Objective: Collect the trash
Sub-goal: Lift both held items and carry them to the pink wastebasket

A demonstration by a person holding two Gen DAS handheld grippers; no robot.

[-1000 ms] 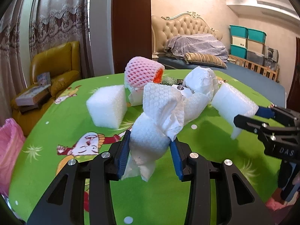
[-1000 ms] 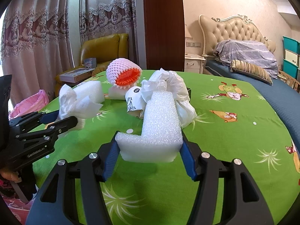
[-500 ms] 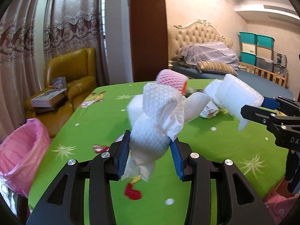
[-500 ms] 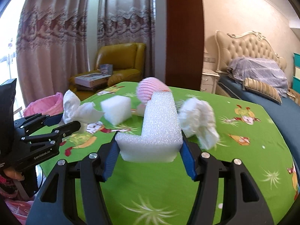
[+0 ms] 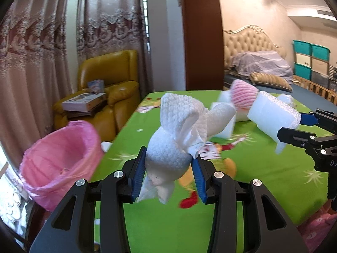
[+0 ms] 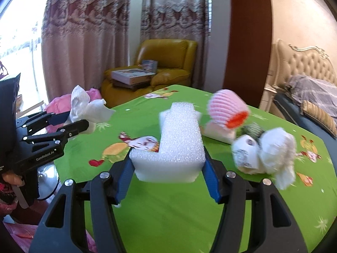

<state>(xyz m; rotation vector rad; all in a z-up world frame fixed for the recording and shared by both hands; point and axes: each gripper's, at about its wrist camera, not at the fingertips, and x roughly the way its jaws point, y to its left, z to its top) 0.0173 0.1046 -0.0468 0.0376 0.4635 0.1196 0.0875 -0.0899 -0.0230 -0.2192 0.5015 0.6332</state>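
Note:
My left gripper [image 5: 169, 164] is shut on a crumpled white paper towel [image 5: 179, 130] and holds it above the green table's left edge. It also shows in the right wrist view [image 6: 86, 107]. My right gripper [image 6: 168, 166] is shut on an L-shaped white foam block [image 6: 179, 143], seen from the left wrist too [image 5: 271, 119]. A bin lined with a pink bag [image 5: 61, 158] stands beside the table, left of the towel. On the table lie a pink foam fruit net [image 6: 227, 109], a crumpled white wad [image 6: 276, 147] and a paper cup [image 6: 245, 154].
The green cartoon tablecloth [image 6: 168, 206] covers the table. A yellow armchair [image 5: 109, 84] with boxes on it stands behind the bin by the curtains. A bed [image 5: 263, 65] is at the back right. A white foam cube [image 5: 225, 124] sits behind the towel.
Both grippers have swung left with their loads. The pink bin has come further into the left wrist view and is nearer. The trash pile has shifted right in both views.

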